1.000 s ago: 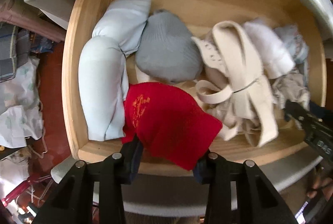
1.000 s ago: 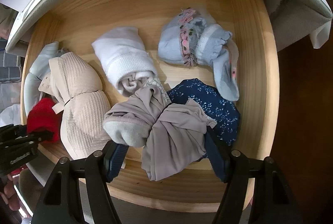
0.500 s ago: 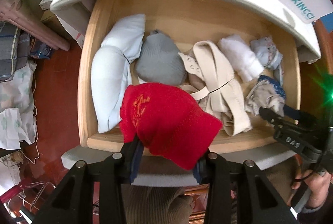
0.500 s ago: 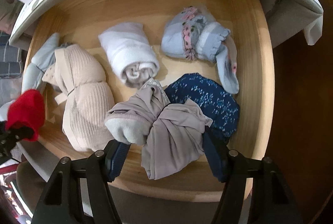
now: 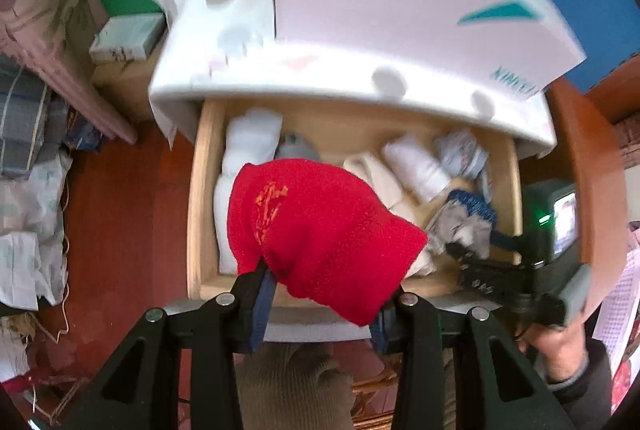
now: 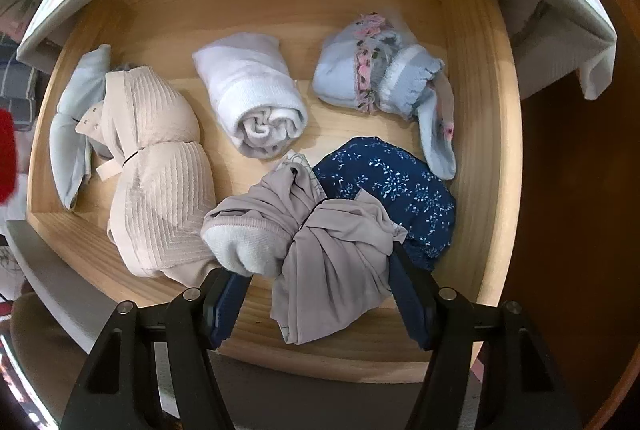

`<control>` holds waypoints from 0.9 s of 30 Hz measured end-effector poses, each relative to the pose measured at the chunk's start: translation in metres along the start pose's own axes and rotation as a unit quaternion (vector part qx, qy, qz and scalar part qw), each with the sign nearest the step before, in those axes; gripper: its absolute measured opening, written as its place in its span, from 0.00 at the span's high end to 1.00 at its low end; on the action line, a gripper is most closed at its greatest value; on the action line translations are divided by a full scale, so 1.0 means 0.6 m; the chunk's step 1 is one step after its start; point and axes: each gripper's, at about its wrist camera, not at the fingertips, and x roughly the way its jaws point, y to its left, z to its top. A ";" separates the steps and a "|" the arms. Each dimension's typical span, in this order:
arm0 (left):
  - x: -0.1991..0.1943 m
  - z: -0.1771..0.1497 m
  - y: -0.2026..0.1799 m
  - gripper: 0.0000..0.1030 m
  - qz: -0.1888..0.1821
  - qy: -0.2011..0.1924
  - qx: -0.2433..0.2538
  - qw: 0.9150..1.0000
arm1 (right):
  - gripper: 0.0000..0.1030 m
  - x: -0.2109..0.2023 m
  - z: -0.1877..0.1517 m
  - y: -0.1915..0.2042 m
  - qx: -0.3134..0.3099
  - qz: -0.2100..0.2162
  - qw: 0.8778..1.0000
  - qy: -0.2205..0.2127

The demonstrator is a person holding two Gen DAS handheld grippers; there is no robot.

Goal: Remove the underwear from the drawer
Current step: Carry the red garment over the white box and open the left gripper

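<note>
Underwear is the load in both grippers at this moment. The left gripper (image 5: pixel 320 304) is clenched on a red piece (image 5: pixel 320 234) and holds it clear above the near left part of the wooden drawer (image 5: pixel 196 190). The right gripper (image 6: pixel 316 294) points down into the near right corner of the drawer, with a grey bundle (image 6: pixel 320 250) between its fingers. The right finger lies against the cloth; whether the left finger presses on it cannot be told, so this grip is judged uncertain.

Remaining in the drawer: a beige ribbed piece (image 6: pixel 160 170) at near left, a white roll (image 6: pixel 256 102) at far centre, a pale blue frilled piece (image 6: pixel 376 74) at far right, and a dark blue floral piece (image 6: pixel 392 190) touching the grey bundle.

Risks from here:

1. Loose hold on the grey bundle. The bundle is knotted and bulky, and its tail hangs down past the fingers. If the fingers bear on only one fold, a lift could let it unroll and fall back.
2. Dragging neighbours. The floral piece lies partly under the grey bundle. A lift could carry it along or tip it over the near wall.
3. Snagging. The hanging red cloth sags below the left fingers and could catch the drawer front if carried low.
</note>
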 end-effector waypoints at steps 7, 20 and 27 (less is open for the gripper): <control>-0.114 0.054 -0.029 0.61 0.003 -0.116 0.034 0.993 | 0.39 -0.006 -0.002 0.001 0.002 0.000 1.000 -0.008; -0.188 0.249 -0.113 0.61 0.031 -0.243 0.112 0.963 | 0.39 -0.008 -0.004 0.004 -0.002 -0.012 1.000 -0.015; -0.102 0.310 -0.131 0.61 0.060 -0.203 0.116 0.970 | 0.39 -0.004 -0.005 0.002 0.000 -0.001 1.000 -0.013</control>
